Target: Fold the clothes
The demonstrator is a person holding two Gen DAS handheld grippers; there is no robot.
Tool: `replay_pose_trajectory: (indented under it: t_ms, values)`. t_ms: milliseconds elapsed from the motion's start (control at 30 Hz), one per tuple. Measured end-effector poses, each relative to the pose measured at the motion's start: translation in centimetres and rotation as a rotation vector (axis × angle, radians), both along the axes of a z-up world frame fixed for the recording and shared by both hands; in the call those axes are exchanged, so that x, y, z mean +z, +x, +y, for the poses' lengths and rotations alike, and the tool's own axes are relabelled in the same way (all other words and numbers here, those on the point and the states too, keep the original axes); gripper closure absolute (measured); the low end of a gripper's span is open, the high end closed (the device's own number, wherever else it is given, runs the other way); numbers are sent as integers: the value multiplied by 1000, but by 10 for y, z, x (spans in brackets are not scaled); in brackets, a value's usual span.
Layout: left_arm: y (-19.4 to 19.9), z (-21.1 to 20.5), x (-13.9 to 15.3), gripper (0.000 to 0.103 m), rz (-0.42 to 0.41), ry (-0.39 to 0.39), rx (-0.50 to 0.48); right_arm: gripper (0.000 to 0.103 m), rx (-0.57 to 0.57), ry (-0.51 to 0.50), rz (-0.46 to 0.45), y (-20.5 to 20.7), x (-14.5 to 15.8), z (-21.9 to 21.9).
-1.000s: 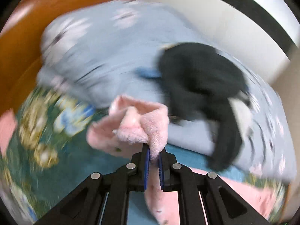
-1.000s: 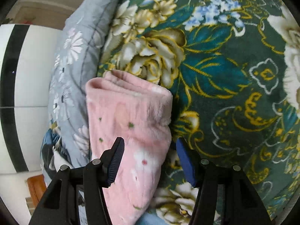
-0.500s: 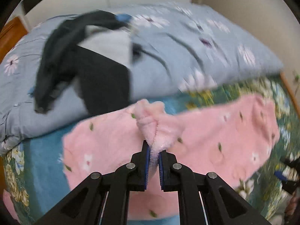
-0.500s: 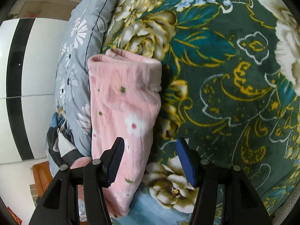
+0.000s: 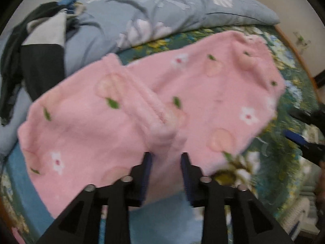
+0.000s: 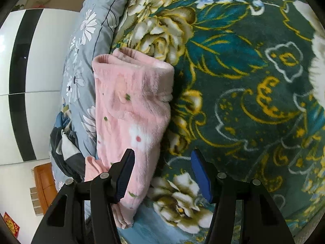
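The pink fleece garment point(image 5: 158, 109) lies folded across the middle of the left wrist frame on the green floral blanket point(image 6: 233, 85), below the grey-blue pillow point(image 5: 162, 16) at the top. The left gripper point(image 5: 165, 160) stands open with a ridge of fleece between its jaws, so a fold looks just laid. The right gripper point(image 6: 162, 168), open at lower centre of its view, holds nothing; next likely calls for pinching an edge

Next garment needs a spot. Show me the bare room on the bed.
Free: green floral blanket to the right of the pink fleece garment. Crowded: the grey-blue quilt behind it, carrying dark clothes.
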State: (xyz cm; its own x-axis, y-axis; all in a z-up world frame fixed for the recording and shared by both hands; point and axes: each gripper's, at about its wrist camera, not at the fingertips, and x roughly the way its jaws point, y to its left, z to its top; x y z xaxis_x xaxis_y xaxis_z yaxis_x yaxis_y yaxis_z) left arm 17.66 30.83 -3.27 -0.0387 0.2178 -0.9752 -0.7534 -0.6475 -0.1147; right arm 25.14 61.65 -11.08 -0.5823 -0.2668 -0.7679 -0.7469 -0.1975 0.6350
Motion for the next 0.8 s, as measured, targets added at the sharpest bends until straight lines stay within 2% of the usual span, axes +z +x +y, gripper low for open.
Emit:
replay_pose_trajectory:
  t_ms: [100, 133, 167, 233, 267, 367, 467, 533, 567, 633, 700, 800]
  values:
    - [0, -7, 22, 58, -20, 73, 11, 41, -8, -14, 46, -12, -6, 7]
    - [-8, -13, 25, 49, -15, 79, 70, 37, -14, -17, 58, -16, -8, 10]
    - [-16, -20, 28, 44, -11, 84, 129, 28, -29, -13, 59, -19, -10, 14]
    - [-32, -32, 34, 43, -1, 95, 246, 27, -74, -13, 60, -23, -17, 24]
    - [-40, -38, 34, 43, -2, 89, 301, 27, -100, -23, 59, -25, -22, 29]
    - [-61, -47, 13, 45, -30, 3, 427, 28, -148, -40, 58, -30, -33, 41]
    - [-60, -36, -7, 45, -35, -83, 411, 28, -177, -60, 74, -35, -40, 49]
    - [-53, -26, -19, 45, -47, -125, 387, 36, -197, -83, 83, -38, -43, 52]
    - [-50, -23, -24, 45, -49, -147, 373, 47, -198, -87, 76, -39, -43, 53]
    - [-42, -16, -36, 44, -58, -196, 336, 57, -195, -89, 62, -42, -41, 54]
    - [-41, -15, -35, 44, -67, -199, 316, 66, -182, -80, 60, -44, -34, 56]
    - [-40, -15, -29, 44, -83, -184, 295, 72, -143, -42, 82, -49, -12, 52]
